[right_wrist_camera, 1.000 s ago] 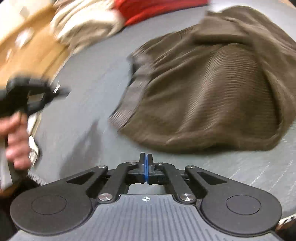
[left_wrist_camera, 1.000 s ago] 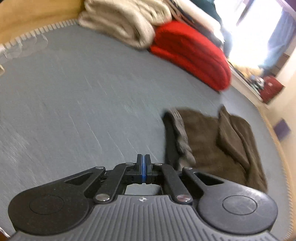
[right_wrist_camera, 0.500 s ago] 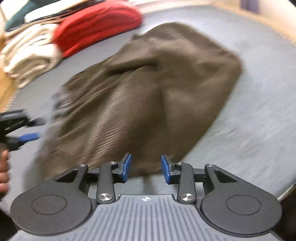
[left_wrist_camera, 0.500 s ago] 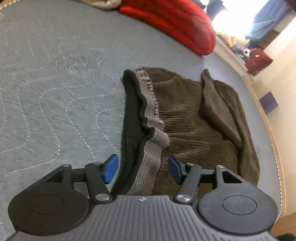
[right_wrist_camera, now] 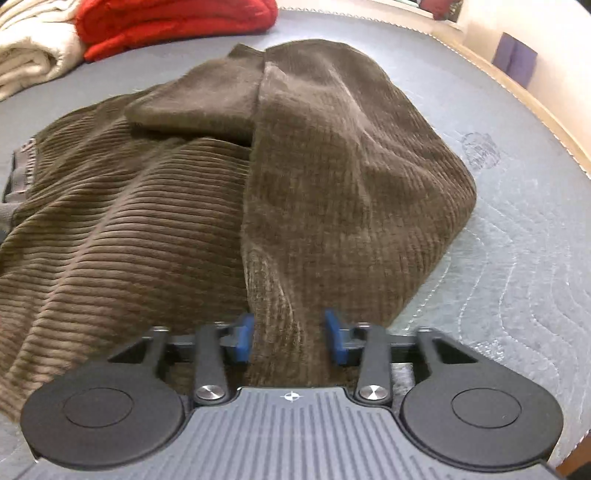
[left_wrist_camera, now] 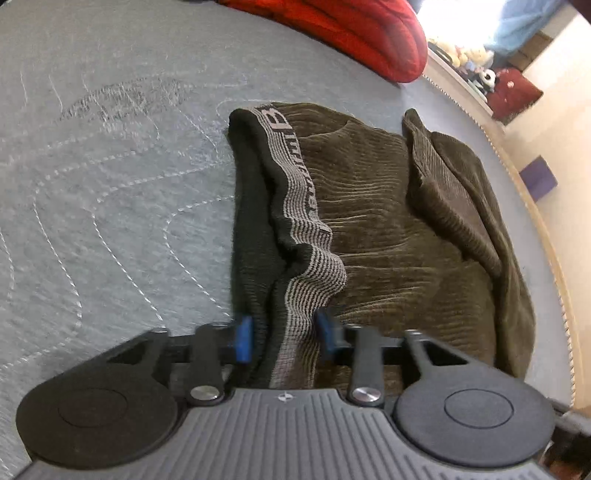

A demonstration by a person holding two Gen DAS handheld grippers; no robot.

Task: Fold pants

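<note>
Brown ribbed pants (left_wrist_camera: 388, 221) lie bunched on a grey quilted mattress (left_wrist_camera: 110, 184). Their grey striped waistband (left_wrist_camera: 299, 206) with a black inner lining runs toward me in the left wrist view. My left gripper (left_wrist_camera: 284, 338) is open, its blue-padded jaws on either side of the waistband's near end. In the right wrist view the pants (right_wrist_camera: 184, 203) fill the middle, with one leg folded over the top. My right gripper (right_wrist_camera: 290, 336) is open, its jaws on either side of a ridge of the brown fabric at the near edge.
A red folded blanket (left_wrist_camera: 351, 33) and a cream one (right_wrist_camera: 33, 55) lie at the mattress's far side. The mattress's piped edge (left_wrist_camera: 546, 240) runs along the right. A purple box (left_wrist_camera: 537, 177) and a dark red bag (left_wrist_camera: 513, 92) are on the floor beyond.
Both grippers were shut a second ago, then opened and moved in onto the pants. The left one's jaws have narrowed around the waistband; the right one now straddles a fabric ridge.
</note>
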